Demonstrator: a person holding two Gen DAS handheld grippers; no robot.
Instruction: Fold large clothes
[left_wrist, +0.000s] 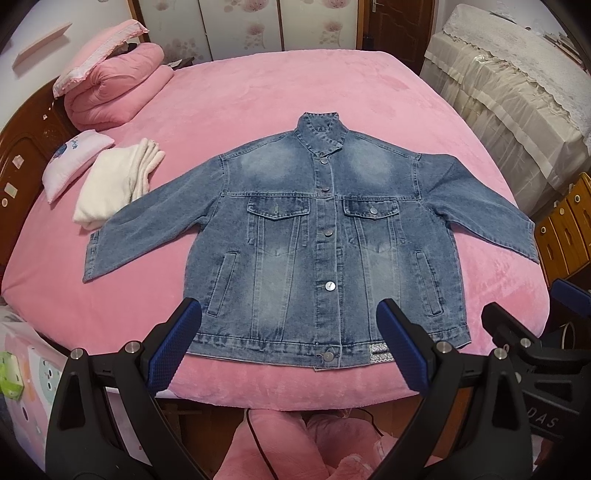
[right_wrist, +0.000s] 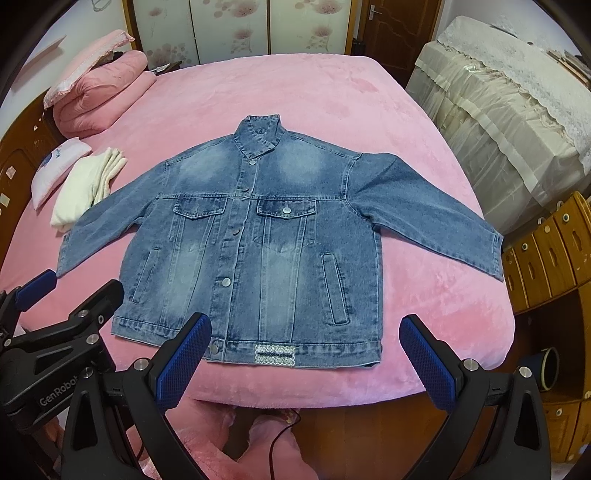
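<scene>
Left wrist view, jacket (left_wrist: 314, 236) spread flat, buttoned, centre of frame on pink bed (left_wrist: 258, 96), left gripper (left_wrist: 290, 345) jaws wide apart, empty, over the hem, white towel (left_wrist: 114, 184) left, right wrist view, right gripper (right_wrist: 306, 354) jaws wide apart, empty, at the hem, left gripper lower left.

Jacket (left_wrist: 325, 236): I see it flat, buttoned, mid-bed (left_wrist: 258, 96).
Left gripper (left_wrist: 290, 345): mine, agape, near hem.
Towel (left_wrist: 110, 184): far left.
</scene>
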